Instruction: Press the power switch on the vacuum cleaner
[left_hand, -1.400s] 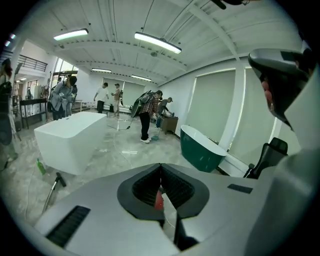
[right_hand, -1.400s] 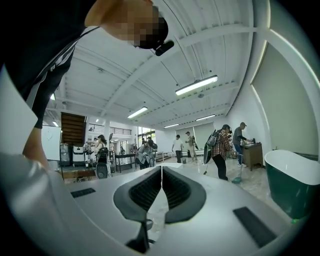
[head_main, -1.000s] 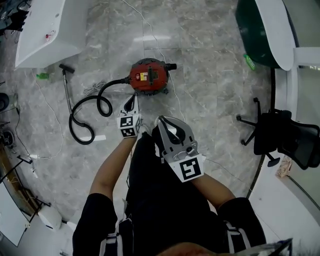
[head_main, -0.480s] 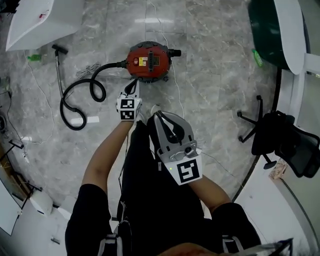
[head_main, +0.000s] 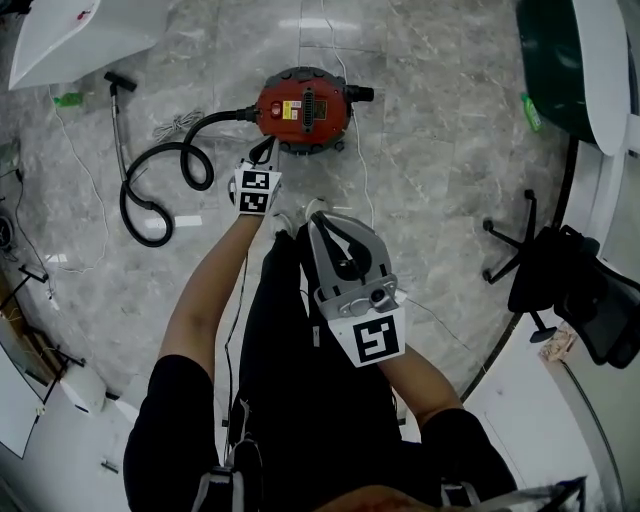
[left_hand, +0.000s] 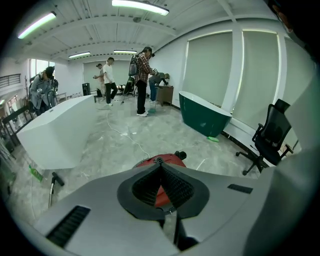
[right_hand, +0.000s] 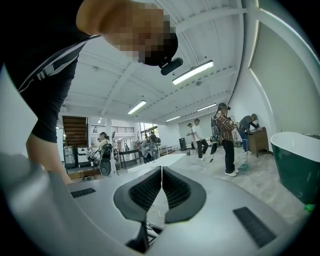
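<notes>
- Now the left tool (head_main: 264, 150), tips pressed together on nothing, hangs just near of the red vacuum cleaner (head_main: 303, 108) on the floor; bring that closed tip straight down onto the switch, which is not discernible here.
- Right tool (head_main: 320, 228), likewise closed and empty, is best held clear.

A large open work hall rather than a home — pale marble-tile floor (head_main: 430, 140), ceiling strip lights (left_hand: 140, 6), a swivel office chair (left_hand: 267, 140), a green freestanding tub (left_hand: 205, 116) below tall blinded windows (left_hand: 207, 70), several people (left_hand: 142, 82) standing at the far end.
</notes>
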